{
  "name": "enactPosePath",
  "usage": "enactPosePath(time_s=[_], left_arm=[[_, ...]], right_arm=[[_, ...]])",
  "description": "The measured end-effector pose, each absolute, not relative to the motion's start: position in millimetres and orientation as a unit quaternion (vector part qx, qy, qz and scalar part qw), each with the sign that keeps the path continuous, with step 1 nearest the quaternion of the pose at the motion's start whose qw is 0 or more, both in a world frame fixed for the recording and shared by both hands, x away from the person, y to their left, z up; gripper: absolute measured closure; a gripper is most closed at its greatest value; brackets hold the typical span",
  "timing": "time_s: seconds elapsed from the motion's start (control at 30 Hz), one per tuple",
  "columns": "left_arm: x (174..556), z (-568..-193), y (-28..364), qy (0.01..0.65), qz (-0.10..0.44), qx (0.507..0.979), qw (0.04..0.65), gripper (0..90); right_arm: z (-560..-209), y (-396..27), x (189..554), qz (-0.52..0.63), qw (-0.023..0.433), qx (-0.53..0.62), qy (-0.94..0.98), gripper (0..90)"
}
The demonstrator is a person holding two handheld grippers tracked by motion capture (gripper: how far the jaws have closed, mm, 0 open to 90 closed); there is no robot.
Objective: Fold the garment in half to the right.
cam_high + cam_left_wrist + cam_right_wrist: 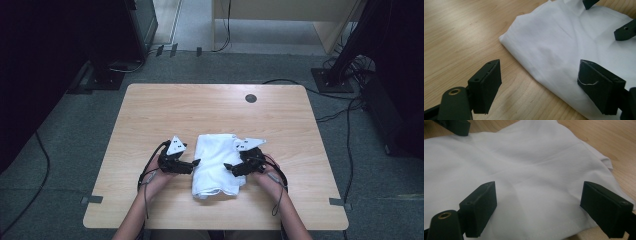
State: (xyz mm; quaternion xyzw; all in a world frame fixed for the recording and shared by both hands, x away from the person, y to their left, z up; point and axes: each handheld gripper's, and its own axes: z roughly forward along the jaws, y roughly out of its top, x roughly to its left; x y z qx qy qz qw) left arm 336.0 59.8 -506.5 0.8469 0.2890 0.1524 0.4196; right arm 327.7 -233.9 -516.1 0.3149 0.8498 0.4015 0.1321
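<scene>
While folded white cloth (pixel 217 164) rests on table (pixel 150 115) toward 6 o'clock edge: left gripper (pixel 194 164) at cloth's 9 o'clock side, jaws wide apart, nothing clamped. Right gripper (pixel 228 167) at 3 o'clock side, jaws spread over cloth, nothing pinched.
</scene>
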Motion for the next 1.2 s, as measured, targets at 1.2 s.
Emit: enactPosePath(time_s=[1.2], left_arm=[[341,-515,74,0.303,0.145,0.859,0.386,19.3]], right_arm=[[-515,-259,330,0.391,0.120,0.311,0.858,9.9]])
